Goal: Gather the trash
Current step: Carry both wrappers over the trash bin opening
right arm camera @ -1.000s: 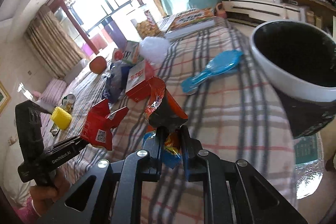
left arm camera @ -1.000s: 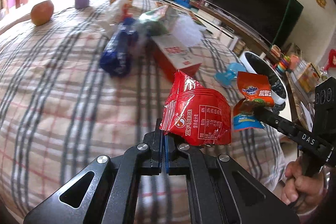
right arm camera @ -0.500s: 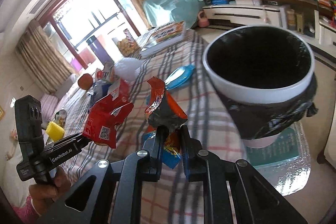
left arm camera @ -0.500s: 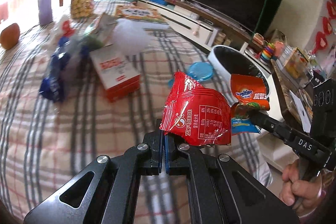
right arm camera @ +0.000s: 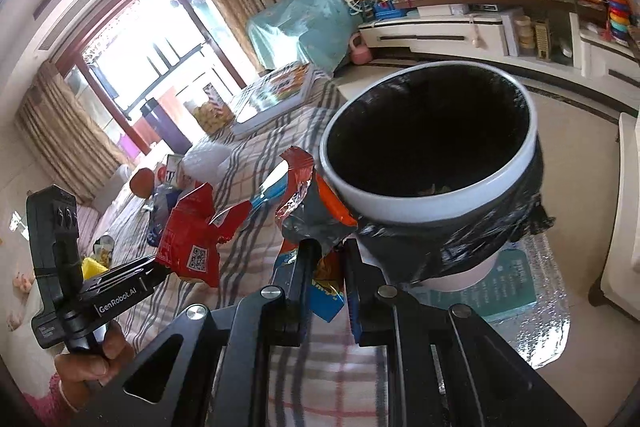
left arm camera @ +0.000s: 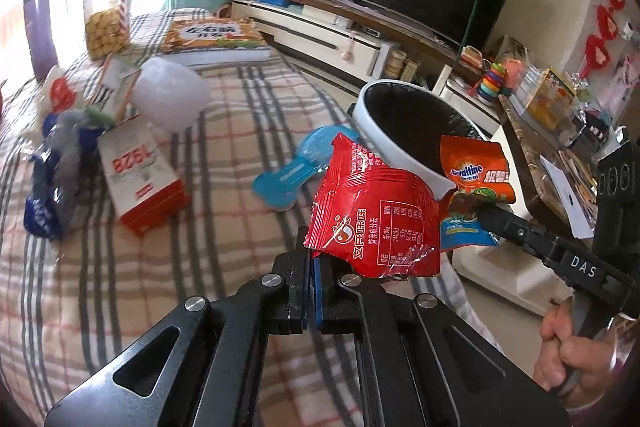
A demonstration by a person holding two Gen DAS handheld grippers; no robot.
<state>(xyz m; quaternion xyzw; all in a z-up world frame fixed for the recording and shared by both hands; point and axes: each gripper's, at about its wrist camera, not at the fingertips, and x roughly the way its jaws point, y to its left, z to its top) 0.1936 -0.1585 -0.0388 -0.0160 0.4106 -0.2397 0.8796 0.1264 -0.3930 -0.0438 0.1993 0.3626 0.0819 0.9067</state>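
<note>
My left gripper (left arm camera: 313, 263) is shut on the torn edge of a red snack wrapper (left arm camera: 372, 215), held above the plaid tablecloth (left arm camera: 168, 267). My right gripper (right arm camera: 326, 251) is shut on an orange and blue Ovaltine wrapper (right arm camera: 316, 211); the left wrist view shows that wrapper (left arm camera: 474, 175) at the tip of the right gripper (left arm camera: 468, 205). A white trash bin (right arm camera: 404, 209) with a black liner stands just beyond the table edge, close ahead of both wrappers. The red wrapper (right arm camera: 192, 235) also shows in the right wrist view, in the left gripper (right arm camera: 166, 265).
On the cloth lie a blue hand fan (left arm camera: 292, 171), a red and white box (left arm camera: 140, 171), a blue bag (left arm camera: 48, 195), a white crumpled bag (left arm camera: 168, 99), a book (left arm camera: 216, 39) and a snack jar (left arm camera: 106, 19). A TV cabinet (right arm camera: 460, 31) stands behind the bin.
Both grippers have carried their wrappers across the table toward the bin, which has grown larger and nearer in both views. The grips have not changed.
</note>
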